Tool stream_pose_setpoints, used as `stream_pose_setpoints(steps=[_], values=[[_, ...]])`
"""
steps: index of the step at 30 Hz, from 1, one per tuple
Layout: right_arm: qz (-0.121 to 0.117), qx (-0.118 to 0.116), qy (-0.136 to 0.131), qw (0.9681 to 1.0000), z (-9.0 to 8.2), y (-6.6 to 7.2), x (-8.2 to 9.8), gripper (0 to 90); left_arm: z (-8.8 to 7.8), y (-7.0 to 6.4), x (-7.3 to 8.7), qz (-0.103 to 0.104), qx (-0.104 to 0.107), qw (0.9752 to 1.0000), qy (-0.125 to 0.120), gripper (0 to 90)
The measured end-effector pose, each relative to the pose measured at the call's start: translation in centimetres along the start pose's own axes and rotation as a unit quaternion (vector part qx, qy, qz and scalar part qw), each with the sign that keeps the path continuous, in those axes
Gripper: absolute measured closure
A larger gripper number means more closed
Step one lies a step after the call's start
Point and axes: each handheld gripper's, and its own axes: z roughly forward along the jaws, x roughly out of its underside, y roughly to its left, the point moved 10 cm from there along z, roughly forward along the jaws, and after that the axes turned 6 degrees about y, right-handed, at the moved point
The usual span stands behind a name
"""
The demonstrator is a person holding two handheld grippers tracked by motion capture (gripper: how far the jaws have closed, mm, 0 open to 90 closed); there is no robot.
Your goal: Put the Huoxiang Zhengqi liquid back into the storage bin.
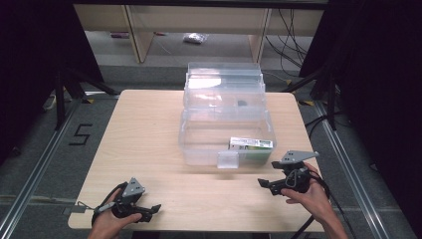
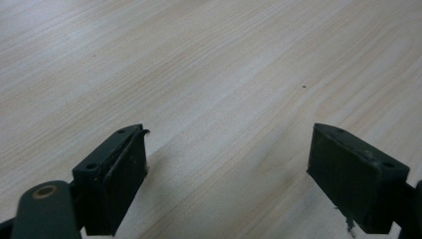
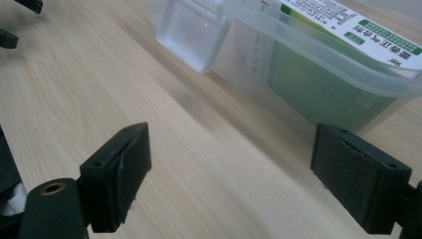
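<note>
Resting low over the counter (image 1: 149,129), both grippers hold nothing, so the work looks barely begun or just closed off; which one I cannot tell. The left gripper (image 1: 149,211) has its jaws wide over bare wood. The right gripper (image 1: 266,185) also has its jaws wide, and just ahead of them stands the clear plastic box (image 1: 199,144), its lid (image 1: 224,79) swung up and back. A green and white packet (image 1: 251,144) lies inside the box, beyond the right jaws; a small latch tab (image 3: 191,35) hangs on the near wall. Nothing stands between either set of jaws and the box; only the box wall bars the packet.
</note>
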Motion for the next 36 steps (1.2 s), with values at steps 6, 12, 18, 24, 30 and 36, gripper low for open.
stream_pose_setpoints(steps=[6,12,18,24,30,36], values=[[0.004,-0.001,-0.003,1.0,0.1,0.2,0.6,17.2,0.0,0.0,0.0,0.0,0.0,1.0,0.0,15.1],[0.006,-0.002,-0.001,1.0,0.1,0.3,1.4,17.1,0.0,0.0,0.0,0.0,0.0,1.0,0.0,15.1],[0.014,-0.003,0.0,0.9999,0.3,0.4,2.2,17.1,0.0,0.0,0.0,0.0,0.0,1.0,0.0,15.1],[0.015,-0.009,0.008,0.9998,0.6,0.7,3.0,17.1,0.0,0.0,0.0,0.001,0.0,1.0,0.001,15.1],[0.023,-0.008,0.019,0.9995,1.0,1.0,3.9,17.1,0.0,0.0,0.0,0.001,0.001,1.0,0.0,15.1],[0.012,-0.002,0.035,0.9993,1.6,0.8,5.0,17.2,-0.2,-0.1,0.1,0.01,0.004,0.9999,0.007,15.1]])
